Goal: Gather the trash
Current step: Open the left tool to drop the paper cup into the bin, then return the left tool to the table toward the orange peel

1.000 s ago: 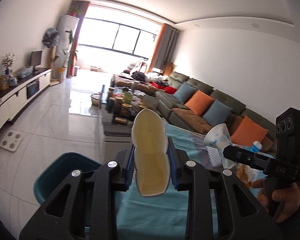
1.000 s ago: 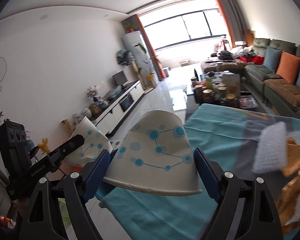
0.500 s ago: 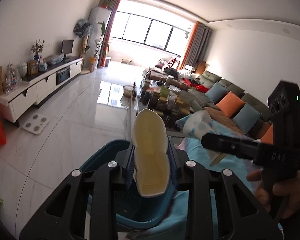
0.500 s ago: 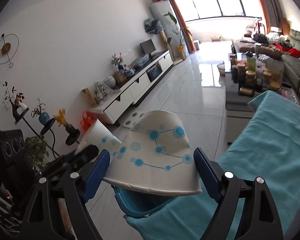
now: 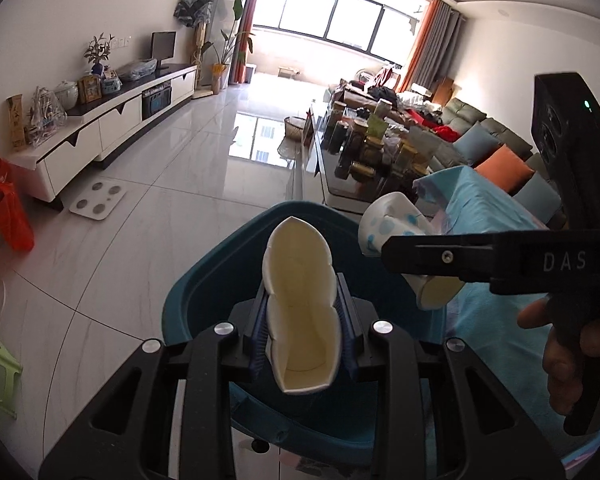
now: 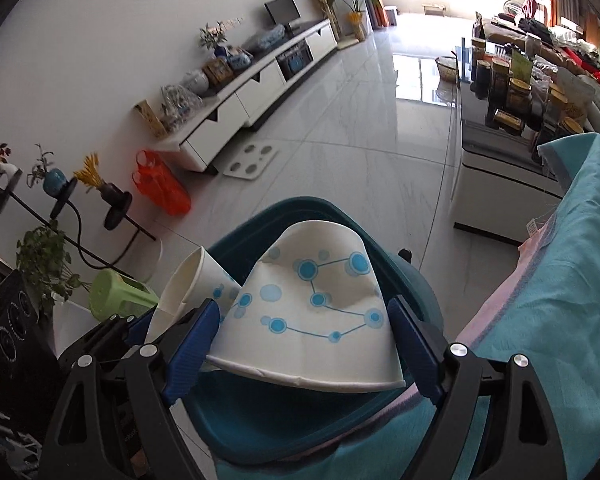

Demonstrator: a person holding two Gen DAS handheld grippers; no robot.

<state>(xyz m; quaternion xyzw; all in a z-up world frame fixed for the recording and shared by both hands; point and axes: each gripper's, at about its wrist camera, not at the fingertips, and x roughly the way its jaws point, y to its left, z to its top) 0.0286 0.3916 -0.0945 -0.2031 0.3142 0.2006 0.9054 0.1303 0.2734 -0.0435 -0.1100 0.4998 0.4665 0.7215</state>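
My left gripper (image 5: 302,320) is shut on a squashed white paper cup (image 5: 300,300), held over the open teal trash bin (image 5: 204,280). My right gripper (image 6: 304,340) is shut on a second flattened paper cup with blue dots (image 6: 316,312), also above the bin (image 6: 260,420). In the left wrist view the right gripper (image 5: 388,248) and its cup (image 5: 392,224) hang over the bin's right rim. In the right wrist view the left gripper's cup (image 6: 192,280) shows at the left, close beside the dotted cup.
The bin stands on the tiled floor against a table with a teal cloth (image 6: 560,320). A coffee table crowded with jars (image 5: 364,152) is beyond. A white TV cabinet (image 5: 100,128), a floor scale (image 5: 98,200), an orange bag (image 6: 160,188) and a green stool (image 6: 116,296) lie left.
Both grippers have swung left off the teal table and tilted down, so both cups now hang over the teal bin. Both stay shut on their cups.
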